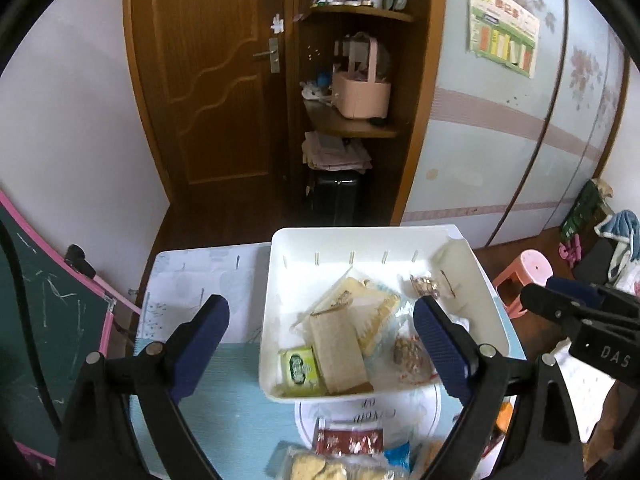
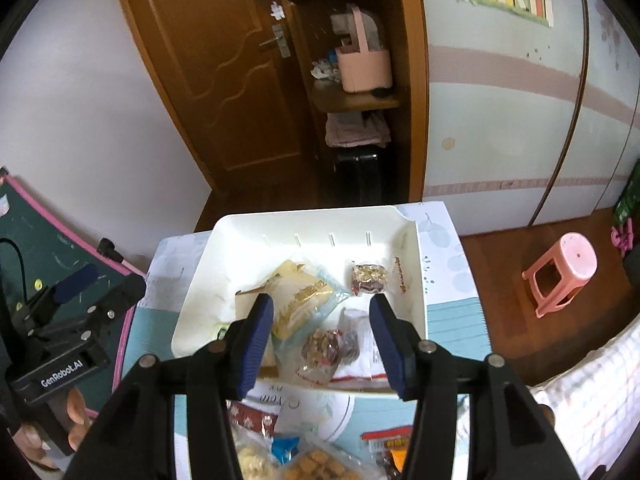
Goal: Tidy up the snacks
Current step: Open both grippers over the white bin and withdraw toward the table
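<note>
White bin [image 2: 408,280] holds snacks; loose packets [image 2: 312,464] cut off below.

One white bin [image 1: 276,280] is sitting on the desk [image 1: 224,396]. Inside it are lying two nut bars [image 2: 369,278], one brown bar [image 1: 338,354], one green packet [image 1: 301,369] and one yellow cracker pack [image 2: 298,298]. In front of the bin are lying one red packet [image 1: 348,438] and two clear cookie bags [image 2: 316,464]. One pink stool [image 2: 560,272] is standing on the floor. Two hand-held grippers [image 1: 320,344] are showing, both spread apart.
</note>
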### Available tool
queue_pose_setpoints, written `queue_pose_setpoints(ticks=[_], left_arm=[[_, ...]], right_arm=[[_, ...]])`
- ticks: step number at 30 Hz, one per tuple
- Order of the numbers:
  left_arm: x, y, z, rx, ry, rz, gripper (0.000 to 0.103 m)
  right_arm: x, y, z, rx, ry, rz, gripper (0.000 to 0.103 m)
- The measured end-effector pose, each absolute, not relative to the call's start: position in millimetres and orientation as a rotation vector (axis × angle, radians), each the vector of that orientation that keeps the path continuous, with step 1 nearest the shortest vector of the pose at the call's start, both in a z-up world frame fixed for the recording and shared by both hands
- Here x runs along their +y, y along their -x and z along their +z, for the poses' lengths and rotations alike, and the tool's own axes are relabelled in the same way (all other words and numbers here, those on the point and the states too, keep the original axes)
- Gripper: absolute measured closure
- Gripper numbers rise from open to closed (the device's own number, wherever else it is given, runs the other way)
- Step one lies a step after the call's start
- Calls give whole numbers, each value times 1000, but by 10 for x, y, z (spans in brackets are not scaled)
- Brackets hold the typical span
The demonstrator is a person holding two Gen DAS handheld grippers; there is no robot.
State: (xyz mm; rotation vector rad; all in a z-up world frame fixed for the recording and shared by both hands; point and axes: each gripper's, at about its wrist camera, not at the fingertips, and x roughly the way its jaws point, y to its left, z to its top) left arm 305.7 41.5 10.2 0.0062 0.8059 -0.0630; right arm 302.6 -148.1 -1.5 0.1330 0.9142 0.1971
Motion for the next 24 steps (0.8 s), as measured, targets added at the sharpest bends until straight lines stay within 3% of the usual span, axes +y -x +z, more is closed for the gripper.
queue_pose_setpoints(ticks=[6,10,24], left_arm=[[308,-2534,226,751,-98,-101,10],[241,-2148,283,754,-127,-140,10],[246,-1100,57,710,-117,-194,6]], right_arm=[[-1471,-2562,169,880,-121,227,51],[-1493,-2239,225,858,-122,228,41],[-1550,-1507,-17,884,-145,228,20]])
